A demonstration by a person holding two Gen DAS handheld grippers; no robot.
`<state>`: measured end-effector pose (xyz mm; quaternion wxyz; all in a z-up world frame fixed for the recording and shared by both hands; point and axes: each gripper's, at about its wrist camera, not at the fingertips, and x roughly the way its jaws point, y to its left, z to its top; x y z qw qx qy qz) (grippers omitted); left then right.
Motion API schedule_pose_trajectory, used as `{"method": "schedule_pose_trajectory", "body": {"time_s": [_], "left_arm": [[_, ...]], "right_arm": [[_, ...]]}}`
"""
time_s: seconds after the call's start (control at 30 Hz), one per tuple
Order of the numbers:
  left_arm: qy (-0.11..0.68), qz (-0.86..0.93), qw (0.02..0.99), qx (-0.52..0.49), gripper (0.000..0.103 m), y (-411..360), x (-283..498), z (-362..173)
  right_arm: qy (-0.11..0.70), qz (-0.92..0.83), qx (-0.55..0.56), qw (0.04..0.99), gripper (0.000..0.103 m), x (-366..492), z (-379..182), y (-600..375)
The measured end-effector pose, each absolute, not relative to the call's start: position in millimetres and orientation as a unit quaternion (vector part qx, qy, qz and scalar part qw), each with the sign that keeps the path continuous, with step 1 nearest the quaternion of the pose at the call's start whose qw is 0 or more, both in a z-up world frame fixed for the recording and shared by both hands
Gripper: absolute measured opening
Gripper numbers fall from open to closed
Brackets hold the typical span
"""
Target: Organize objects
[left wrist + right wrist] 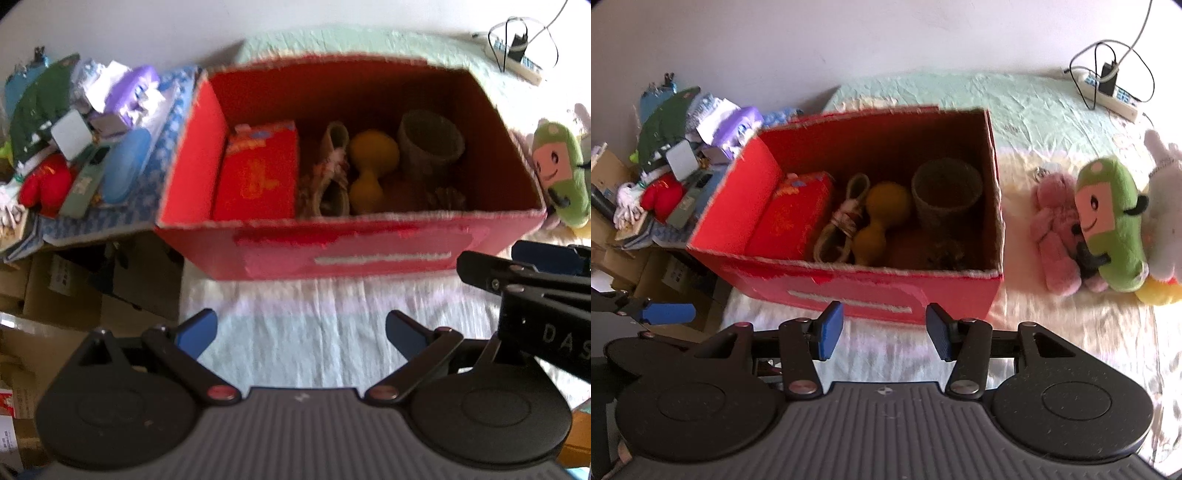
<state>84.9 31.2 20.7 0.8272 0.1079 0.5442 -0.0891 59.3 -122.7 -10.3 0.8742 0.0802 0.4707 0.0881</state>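
An open red cardboard box [351, 254] [871, 291] stands on the bed. Inside it lie a red packet [258, 173] [794, 218], a coiled rope [332, 173] [842, 221], a yellow dumbbell [371, 170] [882, 218] and a grey woven cup [430, 142] [945, 192]. A green plush [1108, 221] [557, 170], a pink plush [1056, 229] and a white plush [1167, 206] lie on the bed right of the box. My left gripper [301, 332] is open and empty in front of the box. My right gripper [884, 330] is open and empty just before the box's near wall.
A cluttered pile [74, 147] [676, 166] of bags, a red toy and small items sits left of the box, over cardboard boxes [55, 288]. A power strip with cables [1108, 92] [517, 55] lies at the far right of the bed.
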Motion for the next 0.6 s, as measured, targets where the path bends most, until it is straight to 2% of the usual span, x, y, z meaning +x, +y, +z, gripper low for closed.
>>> {"method": "schedule_pose_trajectory", "body": {"time_s": [0.6], "left_arm": [[0.462,-0.073,0.875,0.122,0.098,25,119,67]], "right_arm": [[0.422,0.066,0.093,0.899,0.052,88,20,-136]]}}
